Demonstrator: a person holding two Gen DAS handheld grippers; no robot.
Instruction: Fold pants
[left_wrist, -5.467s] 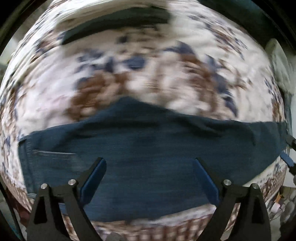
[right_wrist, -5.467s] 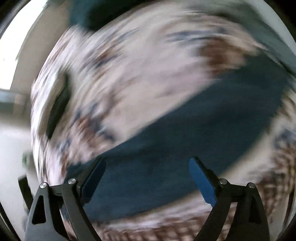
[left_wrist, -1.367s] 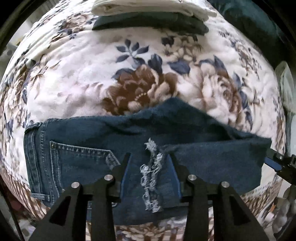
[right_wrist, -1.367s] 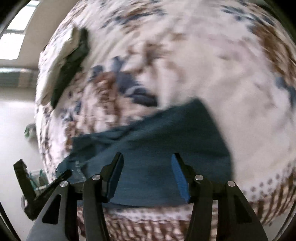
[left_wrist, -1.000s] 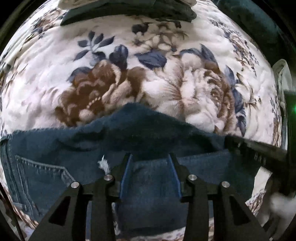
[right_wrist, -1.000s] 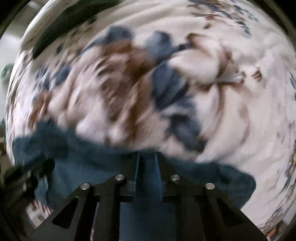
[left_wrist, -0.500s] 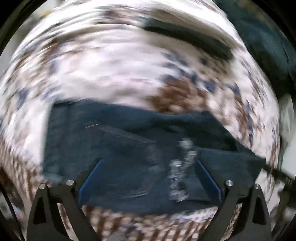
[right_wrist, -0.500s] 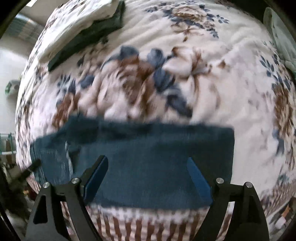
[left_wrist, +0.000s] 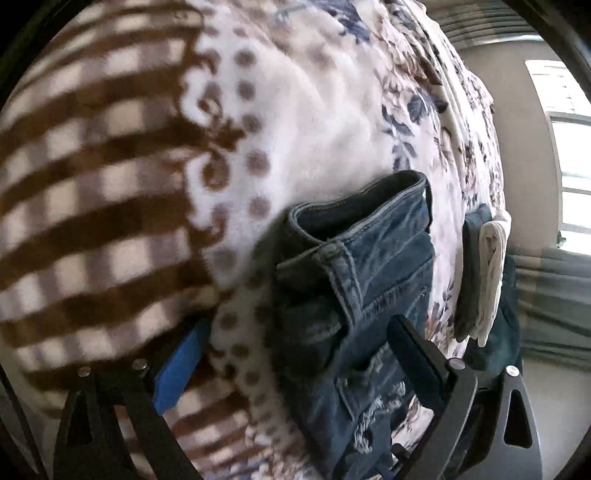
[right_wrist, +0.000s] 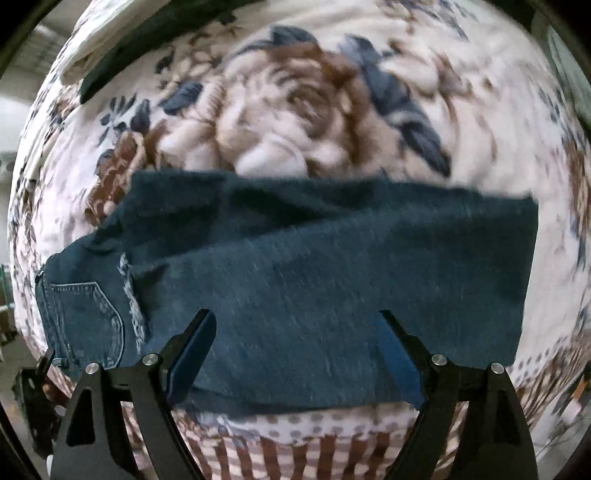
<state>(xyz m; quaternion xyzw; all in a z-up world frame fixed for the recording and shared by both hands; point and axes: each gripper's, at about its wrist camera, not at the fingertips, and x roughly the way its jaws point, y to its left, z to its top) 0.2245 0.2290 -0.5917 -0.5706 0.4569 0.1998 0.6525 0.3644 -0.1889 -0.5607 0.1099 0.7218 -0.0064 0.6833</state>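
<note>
Through my left wrist camera, the jeans (left_wrist: 369, 295) lay on the floral blanket (left_wrist: 314, 122), their waistband end (left_wrist: 354, 206) facing me and the denim running down between my fingers toward the frayed hem. My left gripper (left_wrist: 295, 354) was spread wide, its jaws just easing inward, with the cloth lying loose between them and neither blue pad pressing on it. Beyond the jeans a small stack of folded clothes (left_wrist: 484, 280) sat near the blanket's far edge.

Through my right wrist camera, the jeans (right_wrist: 314, 277) stretched as a long, flat band across the blanket (right_wrist: 295, 110), back pocket (right_wrist: 88, 317) at the left. My right gripper (right_wrist: 295, 350) hung above the near edge, jaws apart and empty.

I judged the lengthwise fold was laid and both hands had let go. The next move, as I read it, called for pinching the waistband end with my left gripper and carrying it over toward the other end, while keeping the layers square.
</note>
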